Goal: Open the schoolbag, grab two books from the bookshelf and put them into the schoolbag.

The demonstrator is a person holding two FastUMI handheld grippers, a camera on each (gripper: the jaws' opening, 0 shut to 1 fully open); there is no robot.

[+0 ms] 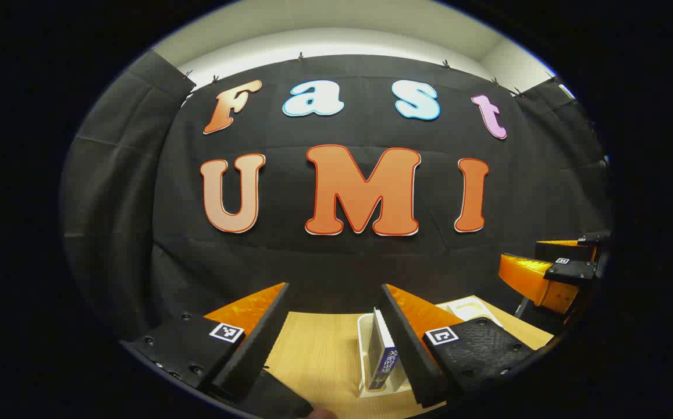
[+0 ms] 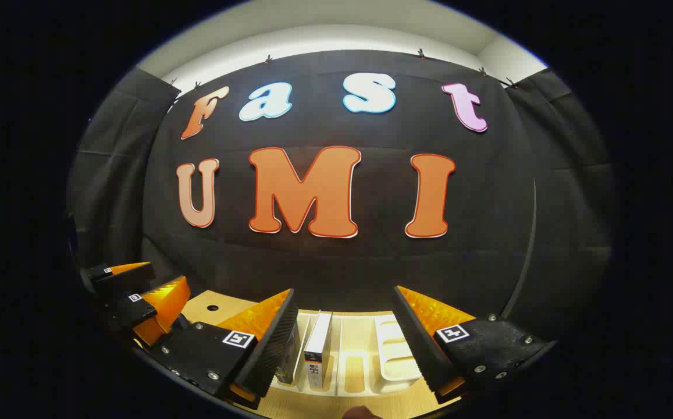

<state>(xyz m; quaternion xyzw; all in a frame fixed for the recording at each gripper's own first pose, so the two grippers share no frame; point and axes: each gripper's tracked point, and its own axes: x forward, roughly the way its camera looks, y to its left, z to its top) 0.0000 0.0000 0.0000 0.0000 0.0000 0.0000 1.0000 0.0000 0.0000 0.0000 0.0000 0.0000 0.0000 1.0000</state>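
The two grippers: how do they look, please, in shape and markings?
Each gripper, left gripper and right gripper, has two long wedge-shaped fingers that taper forward, with ribbed inner faces. Each finger sits on a black block fixed with small screws, and each block carries a small square black-and-white marker. No cables can be seen.

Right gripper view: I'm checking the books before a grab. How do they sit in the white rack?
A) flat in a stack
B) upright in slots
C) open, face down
B: two books, a white one and a darker one, stand upright in the rack.
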